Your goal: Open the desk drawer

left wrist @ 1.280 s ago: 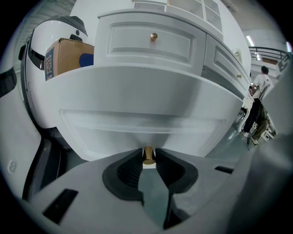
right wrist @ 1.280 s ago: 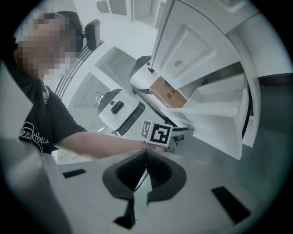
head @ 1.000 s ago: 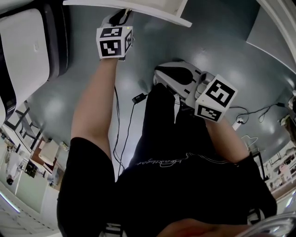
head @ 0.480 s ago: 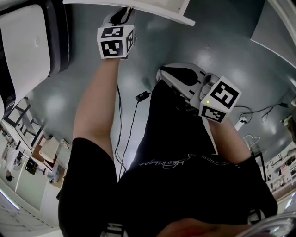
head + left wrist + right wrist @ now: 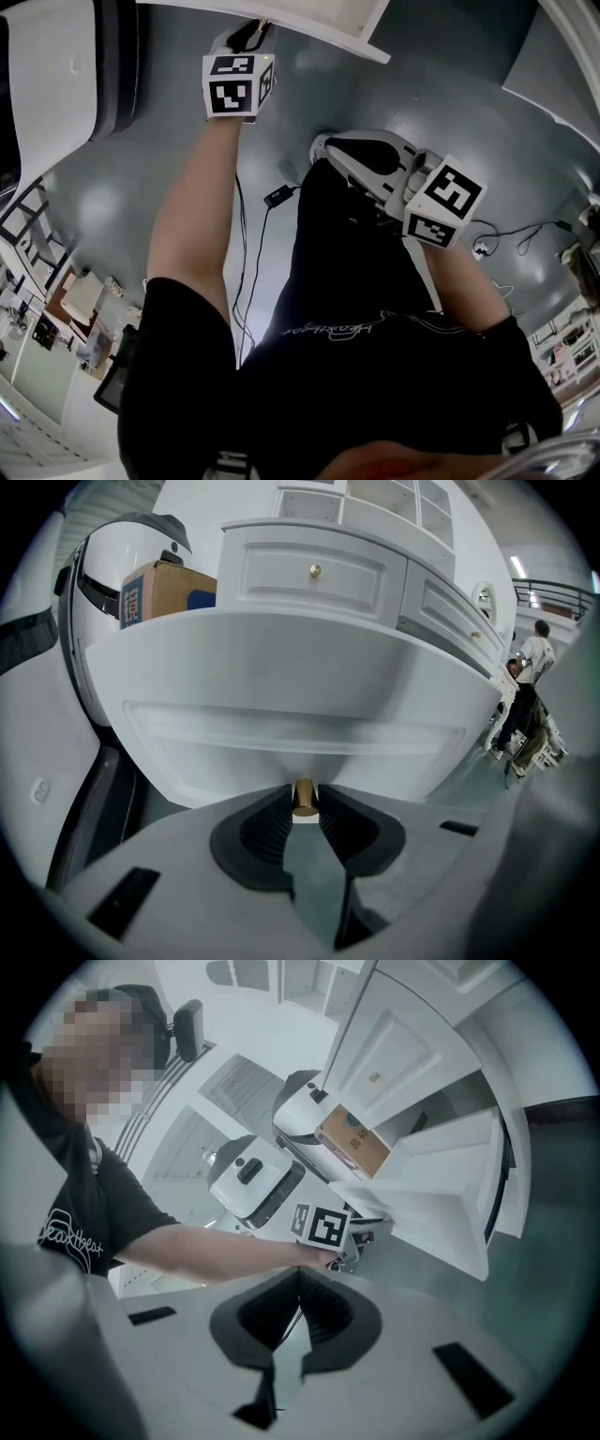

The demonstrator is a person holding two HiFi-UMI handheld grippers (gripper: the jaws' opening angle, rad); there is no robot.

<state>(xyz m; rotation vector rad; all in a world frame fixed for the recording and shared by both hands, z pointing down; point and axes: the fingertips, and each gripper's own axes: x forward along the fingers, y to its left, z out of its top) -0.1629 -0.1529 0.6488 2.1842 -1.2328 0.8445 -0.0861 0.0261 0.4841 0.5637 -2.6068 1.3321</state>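
Left gripper view: cardboard box [image 5: 155,591] at far left, blue print too small to read. Left gripper [image 5: 303,794] pinches the brass knob [image 5: 304,803] of the desk drawer [image 5: 291,696], the only purchase for pulling. Drawer front stands proud of its neighbours, partly open. Right gripper [image 5: 299,1279] idle, jaws pressed together, empty, held clear.

You're in what looks like a lab or test hall, not a home; the glossy grey floor [image 5: 441,84] carries loose cables [image 5: 277,198]; a white machine housing [image 5: 122,550] and a cardboard box [image 5: 155,591] stand beside the white desk [image 5: 319,574]; a railed gallery [image 5: 555,588] rises above people [image 5: 536,651] beyond.
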